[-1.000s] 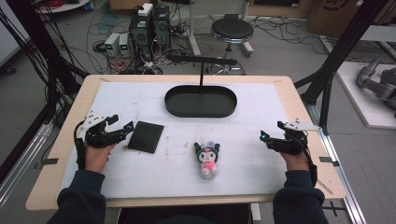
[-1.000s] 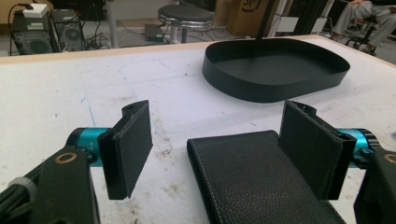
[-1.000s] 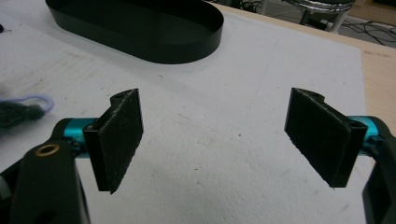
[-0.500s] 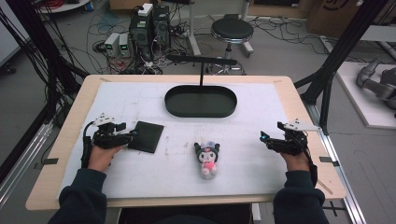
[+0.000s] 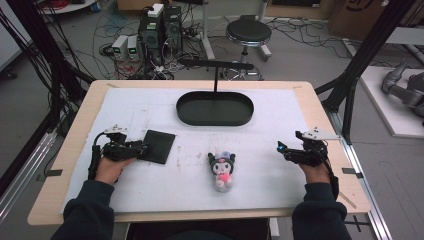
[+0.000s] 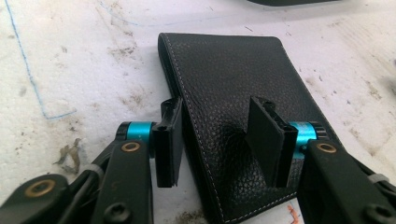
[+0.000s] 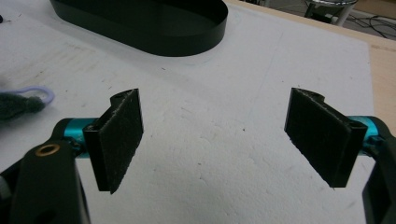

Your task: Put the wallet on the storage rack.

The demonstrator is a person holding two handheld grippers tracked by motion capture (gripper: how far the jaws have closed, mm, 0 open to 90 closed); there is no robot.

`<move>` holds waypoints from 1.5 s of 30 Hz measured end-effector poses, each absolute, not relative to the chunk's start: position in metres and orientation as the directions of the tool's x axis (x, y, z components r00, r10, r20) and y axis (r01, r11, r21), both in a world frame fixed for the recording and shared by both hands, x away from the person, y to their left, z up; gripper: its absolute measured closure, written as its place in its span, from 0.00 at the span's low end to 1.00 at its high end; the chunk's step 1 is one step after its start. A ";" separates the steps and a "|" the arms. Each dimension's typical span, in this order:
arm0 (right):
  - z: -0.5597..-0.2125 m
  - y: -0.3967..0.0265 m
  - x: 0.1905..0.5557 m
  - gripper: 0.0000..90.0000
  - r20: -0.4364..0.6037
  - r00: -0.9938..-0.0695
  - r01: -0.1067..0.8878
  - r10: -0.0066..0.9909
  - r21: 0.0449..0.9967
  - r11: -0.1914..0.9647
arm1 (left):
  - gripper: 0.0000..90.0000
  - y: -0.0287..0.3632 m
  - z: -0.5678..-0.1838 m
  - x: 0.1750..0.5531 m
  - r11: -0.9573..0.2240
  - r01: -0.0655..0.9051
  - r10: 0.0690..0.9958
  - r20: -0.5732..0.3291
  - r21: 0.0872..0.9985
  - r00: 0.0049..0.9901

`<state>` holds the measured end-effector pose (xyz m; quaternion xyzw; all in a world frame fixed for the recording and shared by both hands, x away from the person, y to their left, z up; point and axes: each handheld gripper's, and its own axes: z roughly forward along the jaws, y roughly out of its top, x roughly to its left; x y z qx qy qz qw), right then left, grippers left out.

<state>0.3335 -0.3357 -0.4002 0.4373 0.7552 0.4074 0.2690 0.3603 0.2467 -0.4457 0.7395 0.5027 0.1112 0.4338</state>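
A black leather wallet (image 5: 160,145) lies flat on the white mat at the left. My left gripper (image 5: 144,149) lies level at its left edge. In the left gripper view the jaws have just been closing on the wallet (image 6: 229,74). One pad of that gripper (image 6: 217,109) sits against the folded edge. The other presses down on the leather and dents it. My right gripper (image 5: 283,149) rests at the right of the mat. Its jaws stand wide apart in the right gripper view (image 7: 215,100), with bare mat between them.
A small plush toy (image 5: 221,169) with black ears and a pink body lies mid-table; its grey tip shows in the right gripper view (image 7: 18,105). A black oval tray (image 5: 215,123) (image 7: 187,44) sits at the back centre, below a black stand (image 5: 216,75).
My left gripper has slid right along the table until its jaws reach the wallet's left edge, and the jaws have narrowed. The right hand and the plush toy have not moved.
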 end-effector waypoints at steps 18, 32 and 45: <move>-0.402 -0.336 0.334 0.22 -0.046 -0.470 0.450 0.881 0.846 0.285 | 0.97 0.258 -0.432 0.355 0.027 0.577 0.785 -0.375 0.816 0.494; -0.403 -0.337 0.335 0.22 -0.048 -0.466 0.452 0.883 0.845 0.285 | 0.97 0.278 -0.407 0.347 0.098 0.451 0.827 -0.325 0.887 0.459; -0.402 -0.337 0.334 0.22 -0.052 -0.470 0.449 0.881 0.845 0.290 | 0.97 0.245 -0.392 0.345 -0.002 0.427 0.815 -0.246 0.904 0.525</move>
